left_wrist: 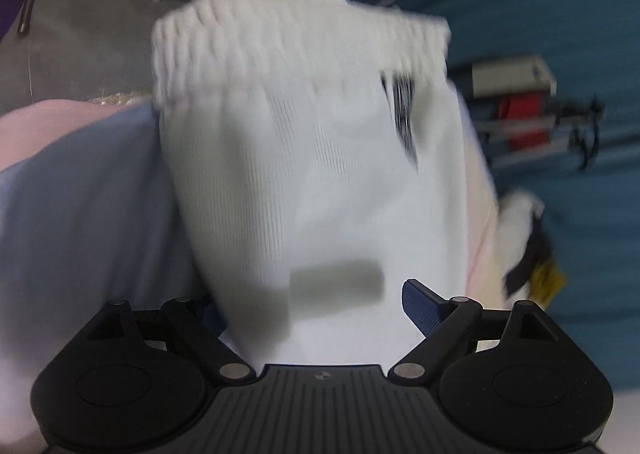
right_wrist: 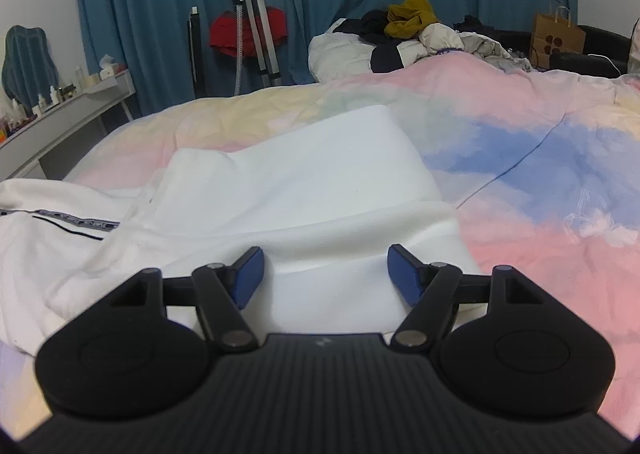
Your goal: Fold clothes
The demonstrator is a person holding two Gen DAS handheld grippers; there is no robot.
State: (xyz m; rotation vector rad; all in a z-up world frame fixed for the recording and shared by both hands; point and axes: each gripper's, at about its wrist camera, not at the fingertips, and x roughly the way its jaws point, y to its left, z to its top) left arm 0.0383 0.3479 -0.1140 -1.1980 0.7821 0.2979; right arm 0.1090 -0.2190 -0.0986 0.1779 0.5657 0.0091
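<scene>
Right under our left gripper (left_wrist: 316,308) white knit cloth fills the view: the ribbed cuff end of a white garment (left_wrist: 312,157), blurred, draped out ahead of the jaws with its long axis running straight away from us toward the elastic band at the far edge. One blue pad (left_wrist: 424,306) shows bare on the right and stands off the cloth; the other is hidden behind the fabric, so we read the jaws as spread wide with the cloth lying loosely between them, not pinched. A dark mark sits near the cuff, and the pastel bedspread (left_wrist: 80,193) shows to the left. From our right gripper (right_wrist: 326,276) the same white garment (right_wrist: 312,189) lies flat on the bed (right_wrist: 540,173), smooth and thick like sweatshirt fleece, a folded panel reaching forward from the jaws and a striped trim trailing off to the left. Both blue pads stand apart on either side of a soft ridge of cloth without pressing it, so this gripper is open too. A pile of unfolded clothes (right_wrist: 412,29) waits at the far end of the bed. We judge the right hand nearer the folded edge, which lies dead ahead of it
</scene>
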